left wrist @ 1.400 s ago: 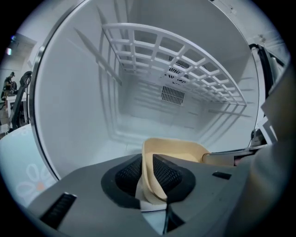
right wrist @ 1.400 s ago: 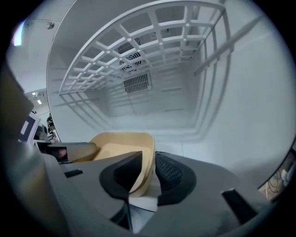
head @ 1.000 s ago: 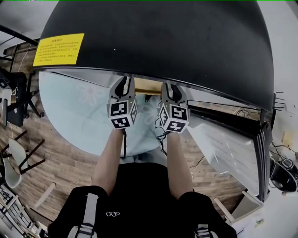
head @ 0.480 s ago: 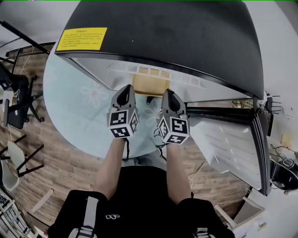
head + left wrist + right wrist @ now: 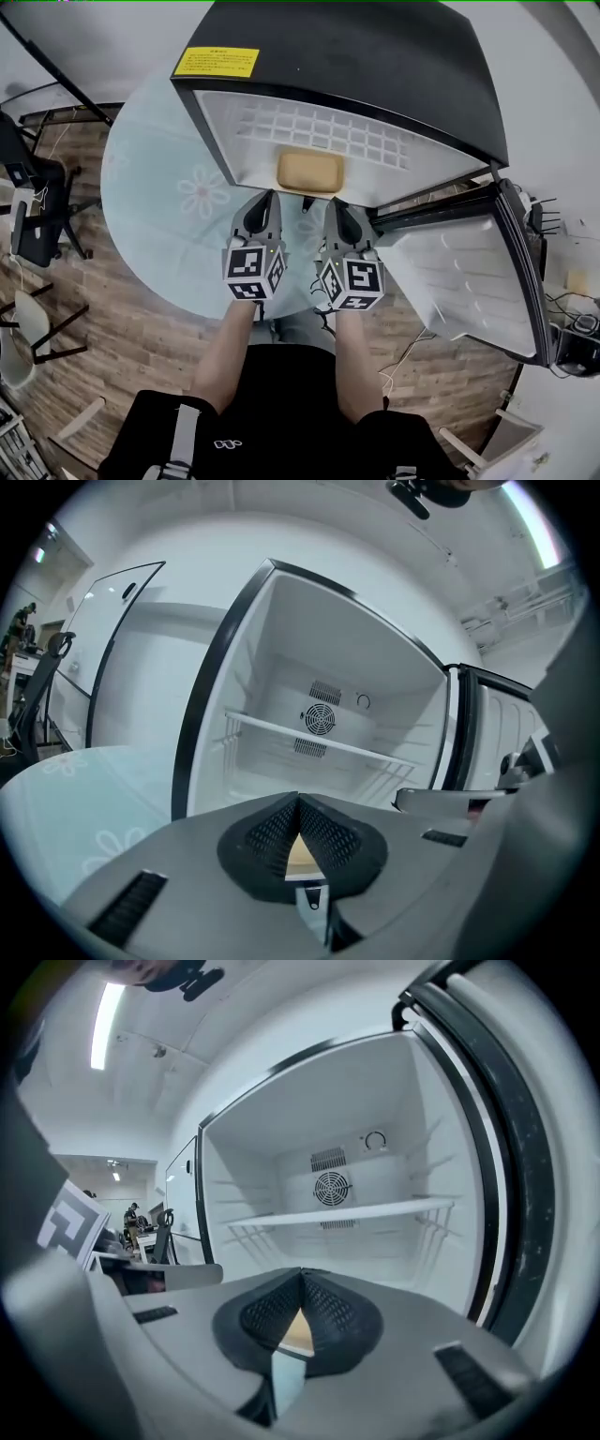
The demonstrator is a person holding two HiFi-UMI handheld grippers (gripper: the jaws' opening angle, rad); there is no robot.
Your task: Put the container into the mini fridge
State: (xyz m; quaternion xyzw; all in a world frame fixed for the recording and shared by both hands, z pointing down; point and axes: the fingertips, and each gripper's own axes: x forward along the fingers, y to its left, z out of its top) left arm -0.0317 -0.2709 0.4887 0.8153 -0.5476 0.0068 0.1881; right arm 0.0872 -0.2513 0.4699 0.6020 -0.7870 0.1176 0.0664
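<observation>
We logged one tan container (image 5: 309,171) on the floor of the open mini fridge (image 5: 375,56), left gripper (image 5: 266,199) clenched empty outside it, right gripper (image 5: 338,206) having just closed its jaws together on nothing.

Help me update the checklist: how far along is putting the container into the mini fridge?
Done: the container sits inside the mini fridge, free of both grippers. In hand: nothing. The left gripper is shut and empty, and the right gripper has just closed its jaws on nothing. Both are outside the opening. Left: the door stands wide open, so shutting it may remain.
</observation>
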